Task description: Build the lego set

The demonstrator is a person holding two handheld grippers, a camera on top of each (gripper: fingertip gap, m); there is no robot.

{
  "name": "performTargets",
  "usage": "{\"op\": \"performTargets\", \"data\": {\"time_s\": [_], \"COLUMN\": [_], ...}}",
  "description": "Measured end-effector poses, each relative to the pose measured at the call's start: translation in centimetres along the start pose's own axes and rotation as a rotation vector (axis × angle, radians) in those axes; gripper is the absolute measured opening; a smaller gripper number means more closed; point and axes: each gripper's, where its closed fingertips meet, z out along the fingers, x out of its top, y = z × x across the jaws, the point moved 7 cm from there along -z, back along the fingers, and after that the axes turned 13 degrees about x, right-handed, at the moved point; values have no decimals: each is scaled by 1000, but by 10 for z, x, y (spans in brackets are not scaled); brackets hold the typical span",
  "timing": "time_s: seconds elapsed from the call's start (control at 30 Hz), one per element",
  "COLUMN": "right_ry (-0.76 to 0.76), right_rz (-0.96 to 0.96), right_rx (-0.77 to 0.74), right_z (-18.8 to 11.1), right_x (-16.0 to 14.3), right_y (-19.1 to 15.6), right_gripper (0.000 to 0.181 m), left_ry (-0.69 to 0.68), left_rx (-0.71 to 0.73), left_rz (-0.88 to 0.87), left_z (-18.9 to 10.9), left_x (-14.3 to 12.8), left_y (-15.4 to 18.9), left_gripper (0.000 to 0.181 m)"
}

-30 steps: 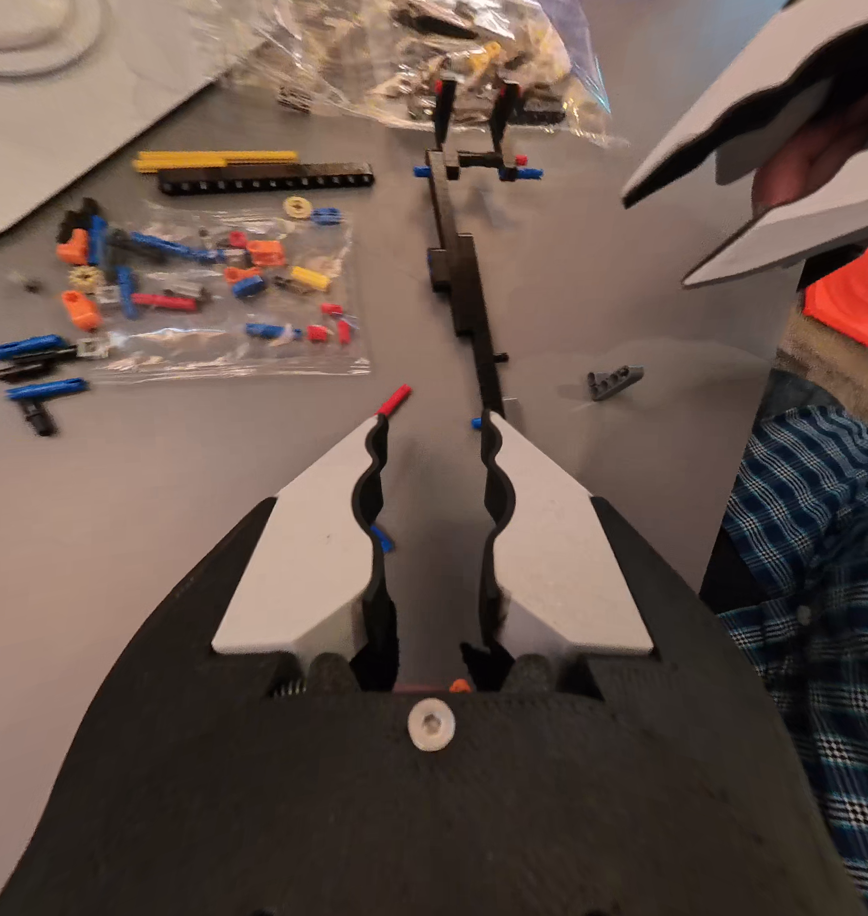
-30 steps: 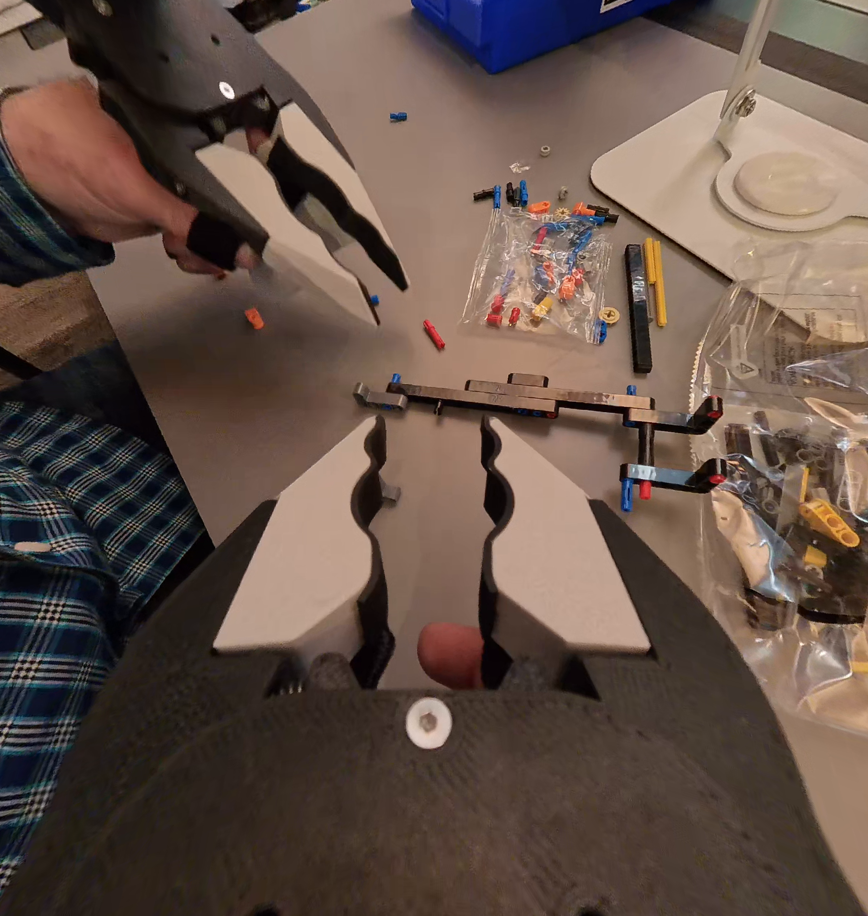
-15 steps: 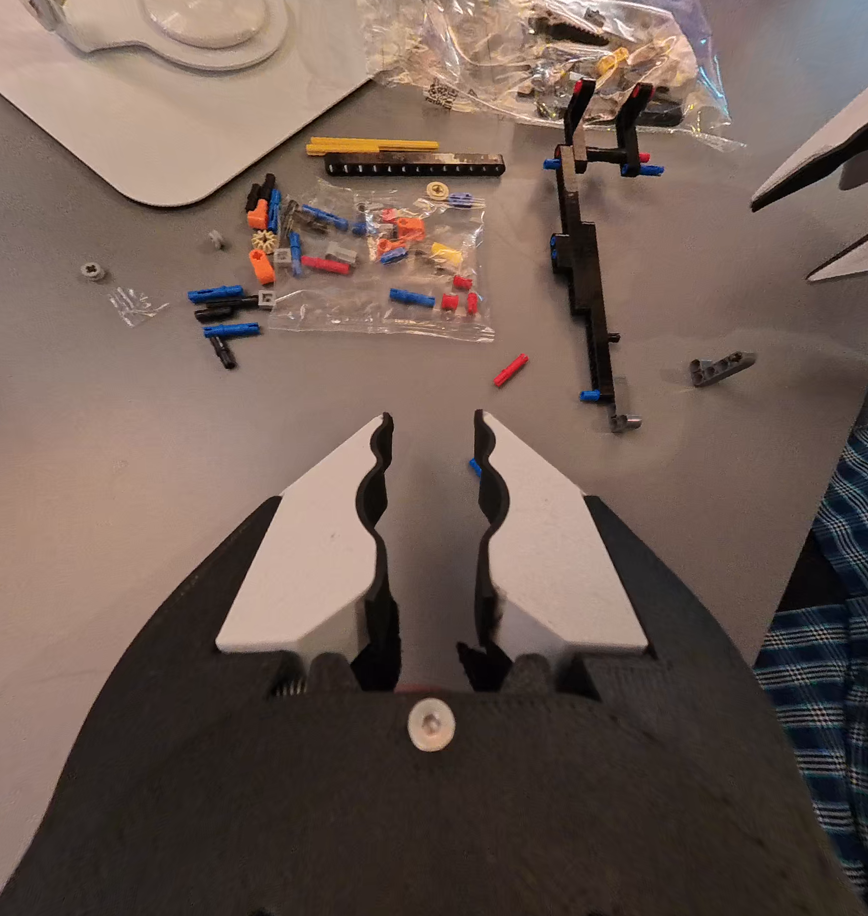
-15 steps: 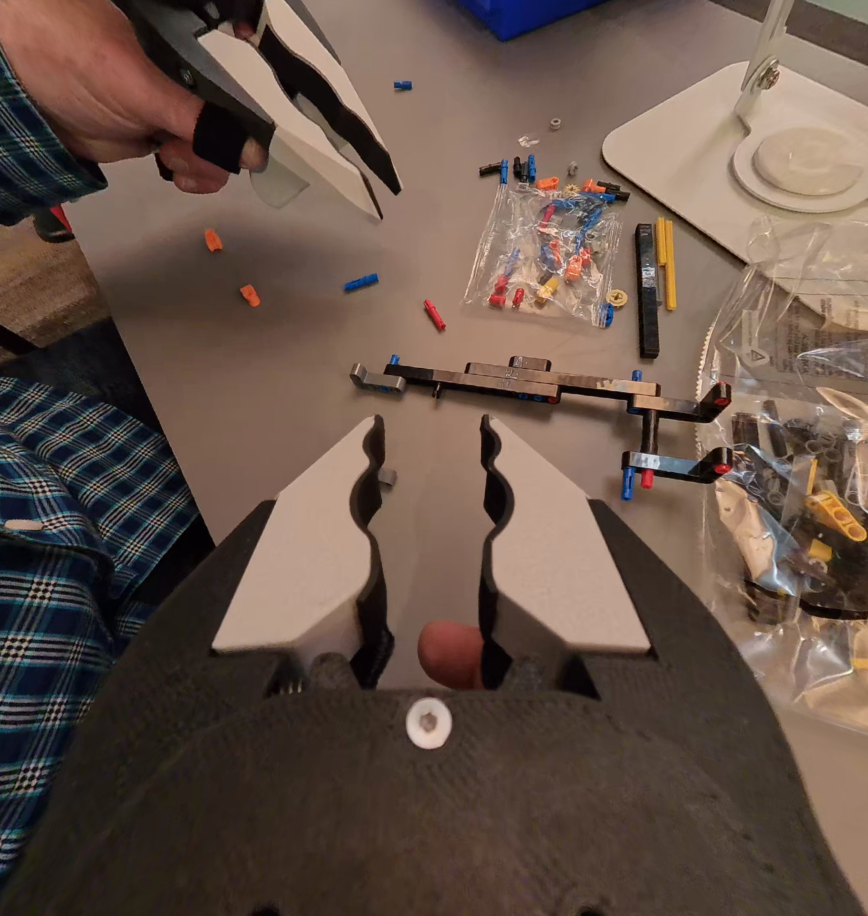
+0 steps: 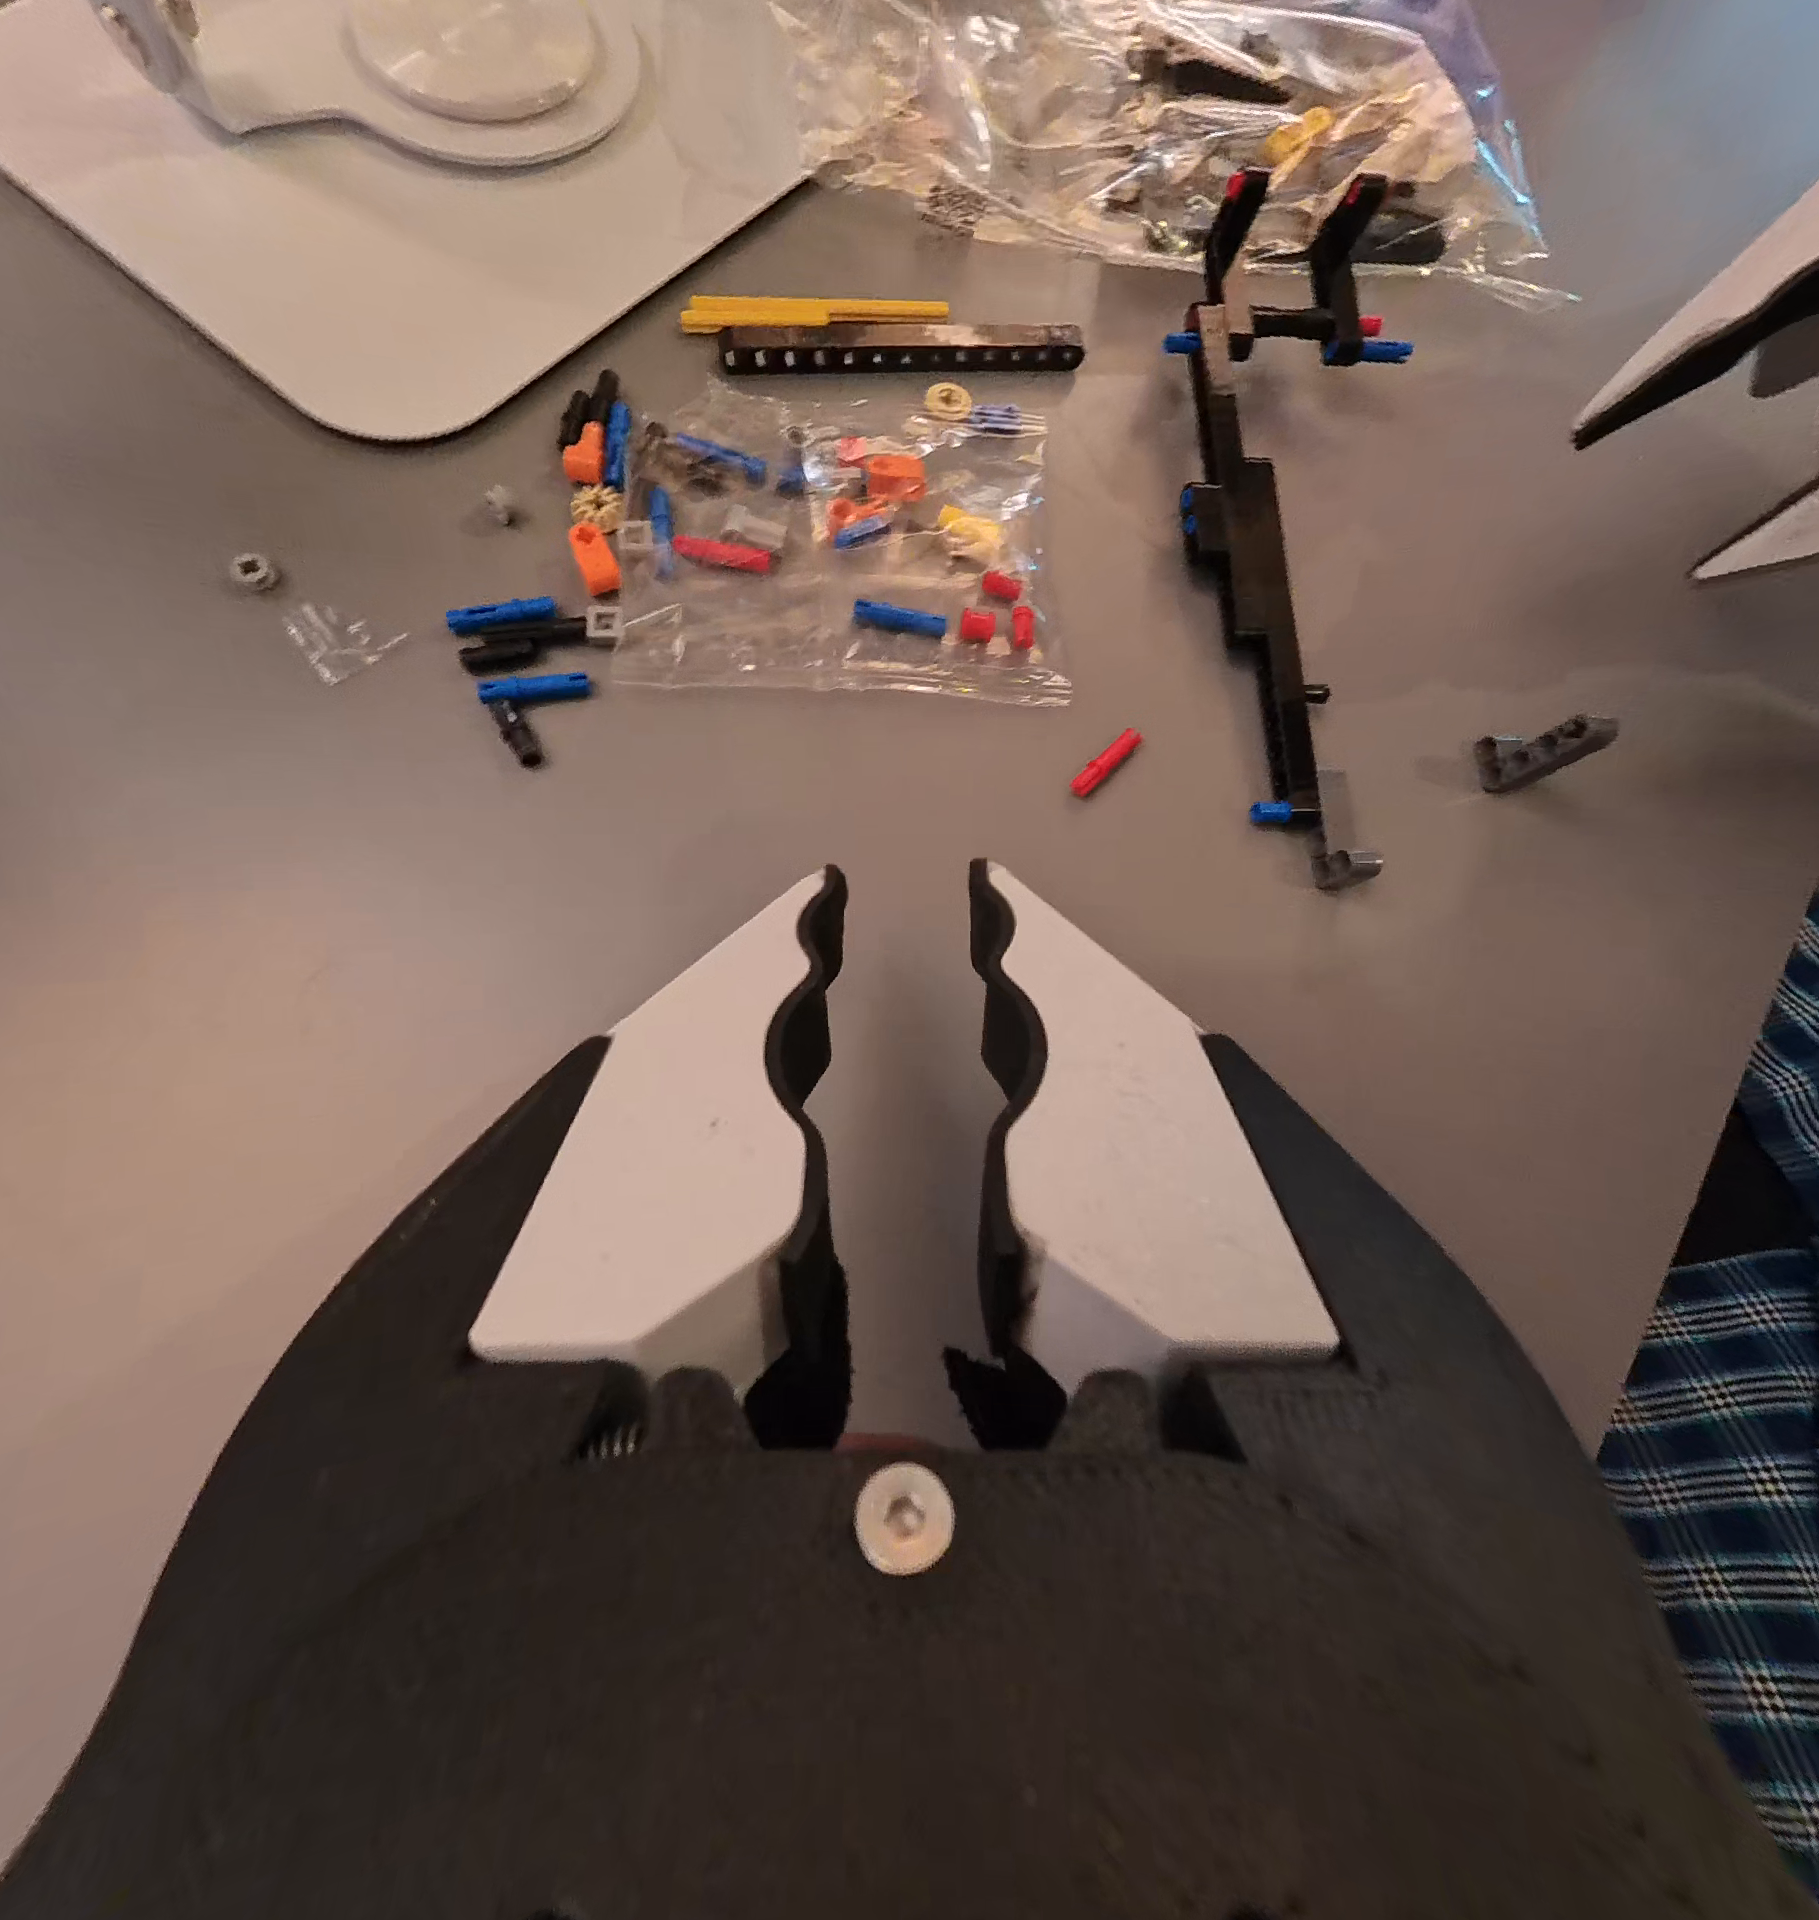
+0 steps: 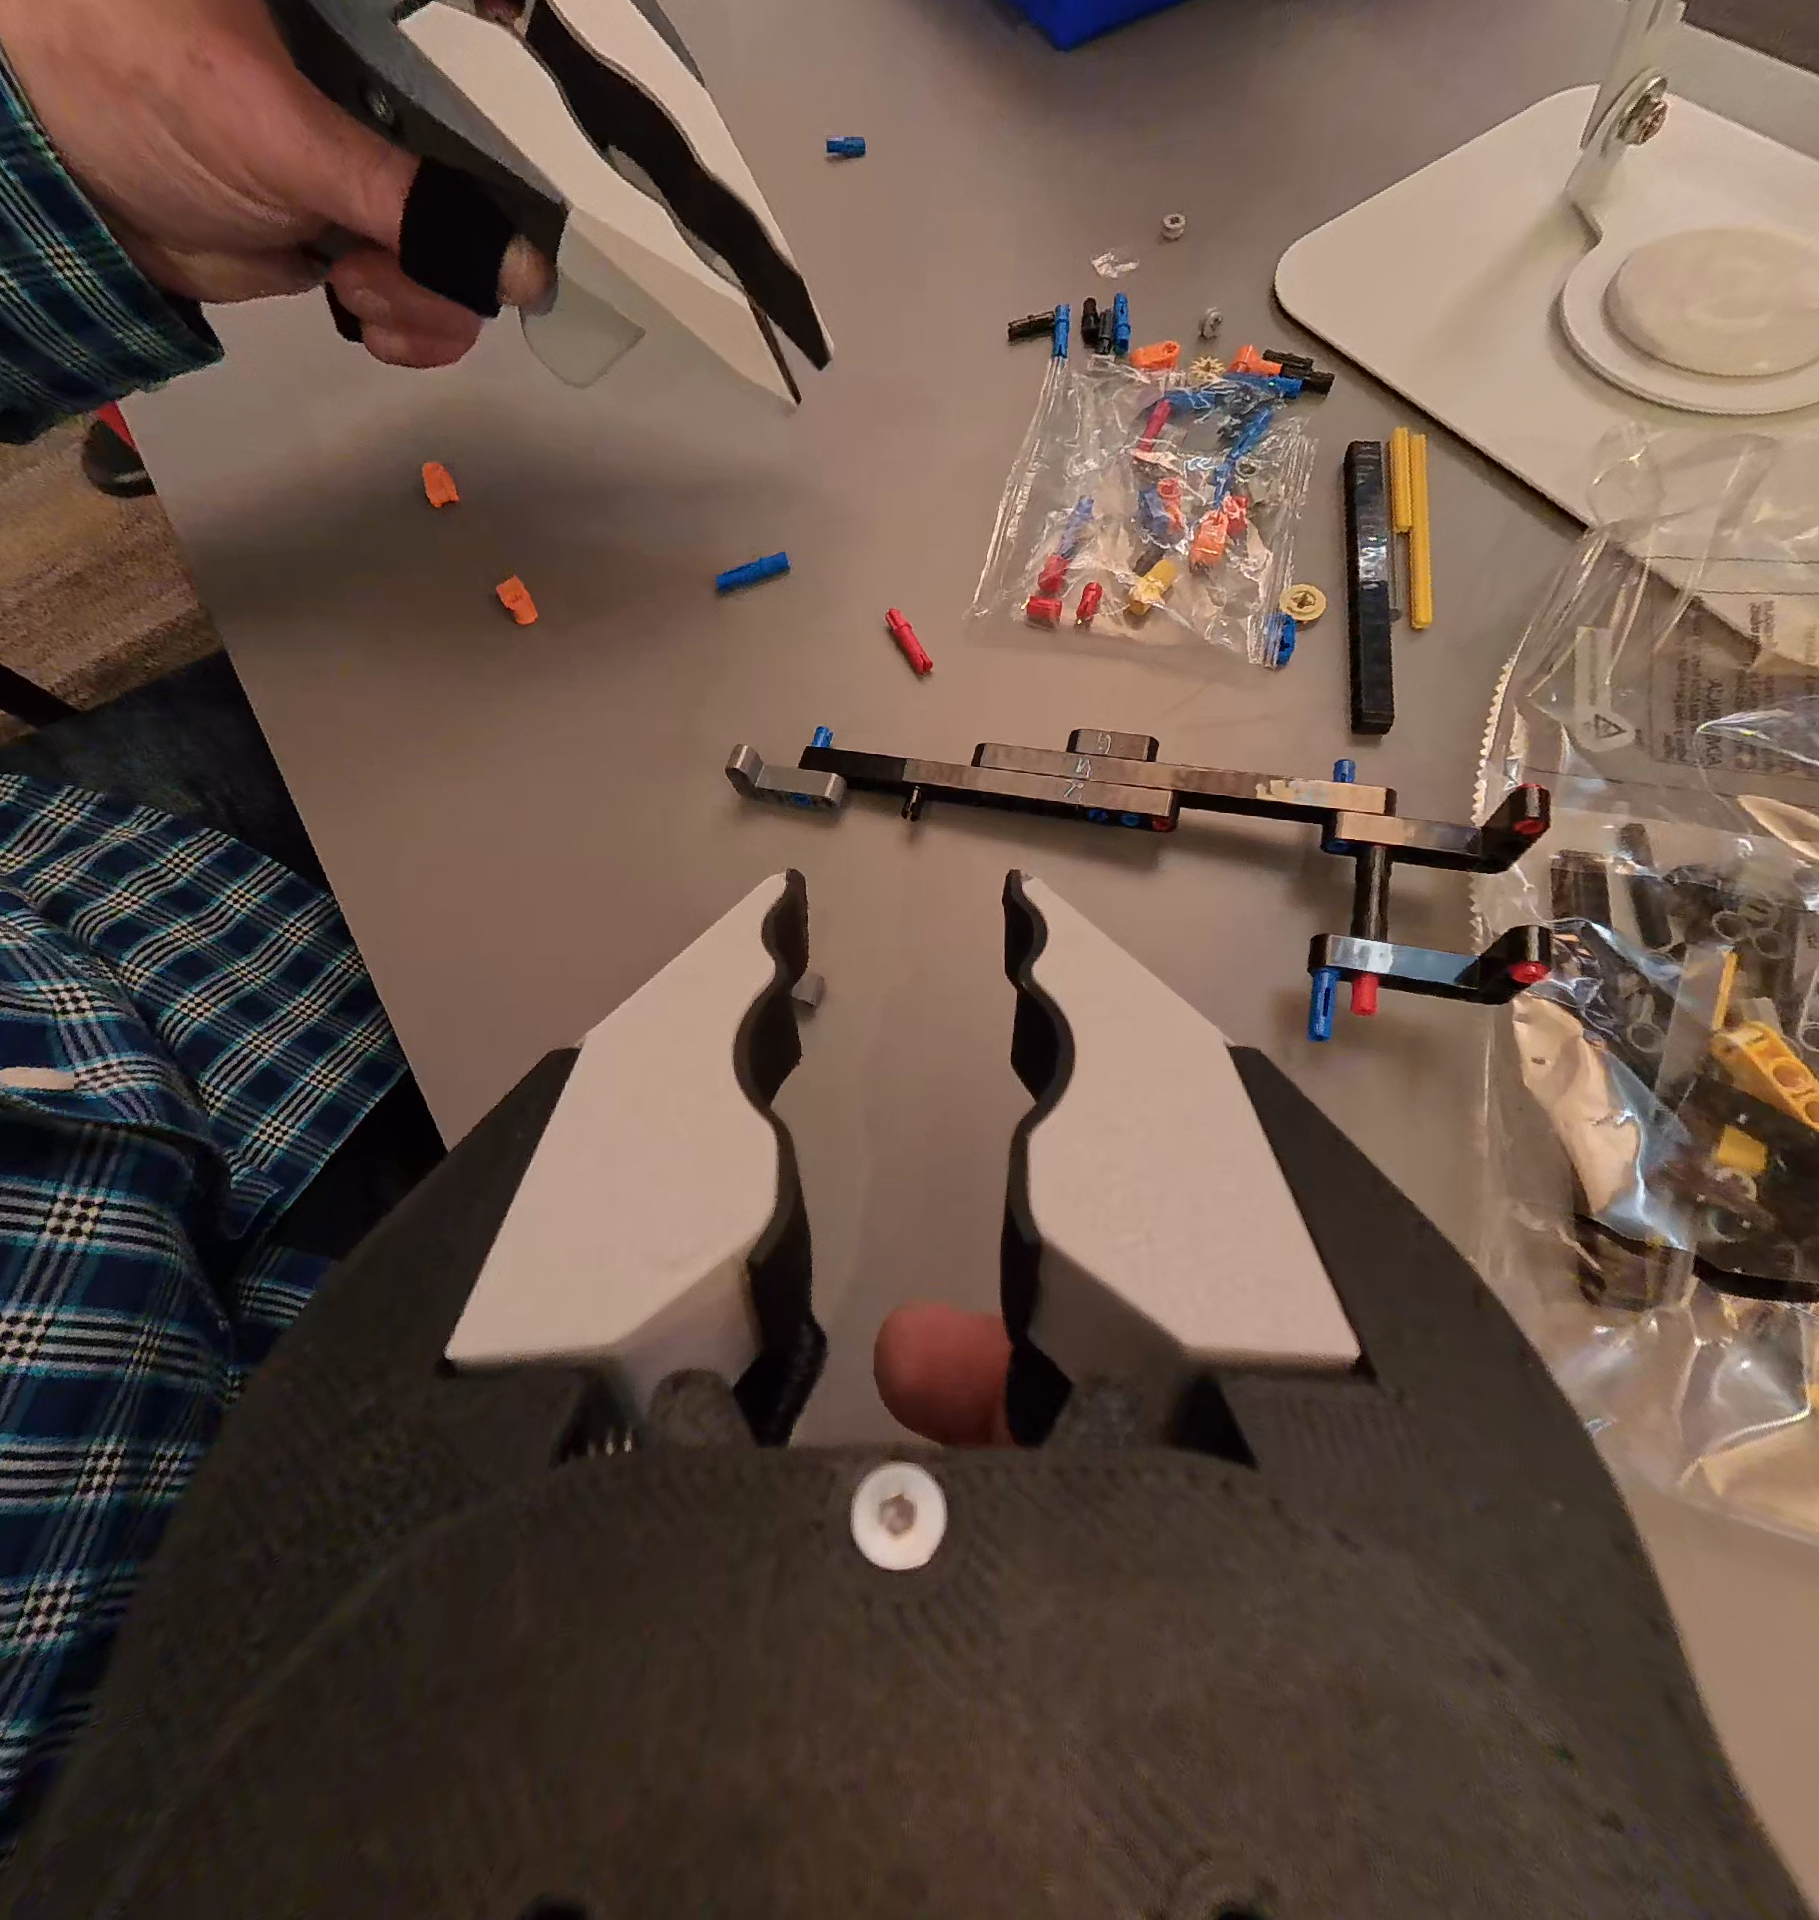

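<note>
Lego assembly [image 6: 1076, 790], a long black beam frame, lay flat on the grey table [image 5: 261, 935] between our two grippers. We held the left gripper [image 5: 903, 883] and right gripper [image 6: 905, 888] above it, jaws apart and empty. We judged it light, stiff but pin-jointed, best gripped across its thick doubled middle.

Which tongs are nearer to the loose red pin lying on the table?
Left, probably. The left tongs hang above the table just short of the red pin; the right tongs are across the black assembly from it.
</note>
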Motion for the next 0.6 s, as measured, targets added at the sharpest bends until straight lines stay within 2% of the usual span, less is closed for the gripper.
{"op": "performTargets", "data": {"time_s": [0.17, 0.37, 0.6], "right_ry": [5, 9, 2], "right_rz": [-1, 4, 24], "right_rx": [-3, -7, -28], "right_z": [-2, -3, -1], "right_x": [0, -5, -14], "right_y": [1, 3, 12], "right_gripper": [35, 36, 36], "left_ry": [-11, -23, -16], "left_rx": [-17, -43, -38], "left_rz": [95, 124, 120], "left_z": [9, 18, 17], "left_x": [2, 2, 1], "left_y": [21, 38, 38], "left_gripper": [21, 21, 20]}}
